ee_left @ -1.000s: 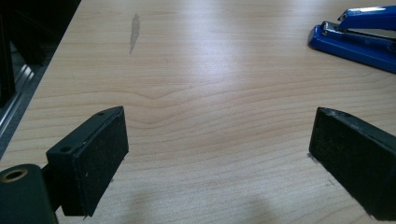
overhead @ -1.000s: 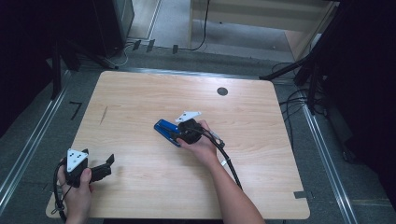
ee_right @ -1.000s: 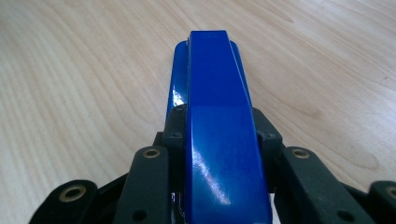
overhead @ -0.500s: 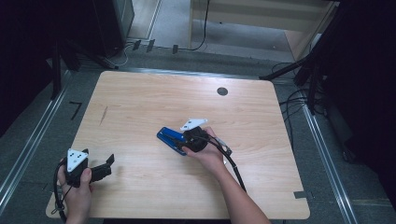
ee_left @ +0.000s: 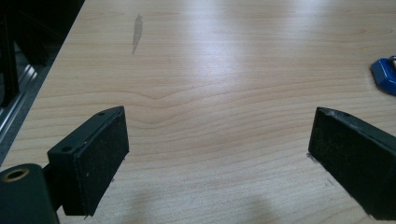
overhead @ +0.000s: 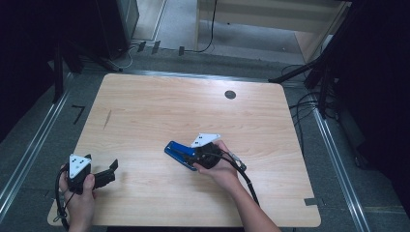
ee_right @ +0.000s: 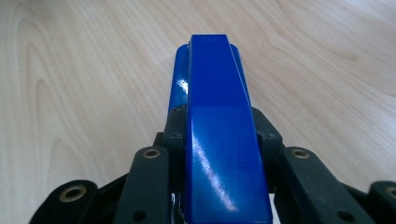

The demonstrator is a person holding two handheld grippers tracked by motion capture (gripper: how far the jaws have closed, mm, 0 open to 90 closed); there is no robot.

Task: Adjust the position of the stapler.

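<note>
**Blue stapler caught, still on the bench**

The blue stapler (ee_right: 219, 135) is the thing I am working with. It lies low on the wooden bench (overhead: 159, 111), a little to the right of the middle and near my side. In the right gripper view its long shiny top runs straight away from me, and its rounded nose points out over the wood.

My right tongs (overhead: 193, 155) are clenched on it. The two black jaws press on the stapler's sides near its back end, one on each side. So the grabbing part is done, I think. The stapler is in my grip and it looks snug.

What I cannot tell is whether the stapler's bottom touches the wood or sits just above it. From above it looks very close to the bench.

What is left? I think I need to carry it or slide it to where it should go, and then let go. No spot for it is marked on the bench, so I cannot say where that is.

My left tongs (overhead: 107, 175) are far off, near the left front corner of the bench. Their jaws stand wide apart with nothing between them, just bare wood. From there I can see one blue end of the stapler at the far right edge.

A small dark round hole (overhead: 230, 94) sits near the back of the bench.
</note>
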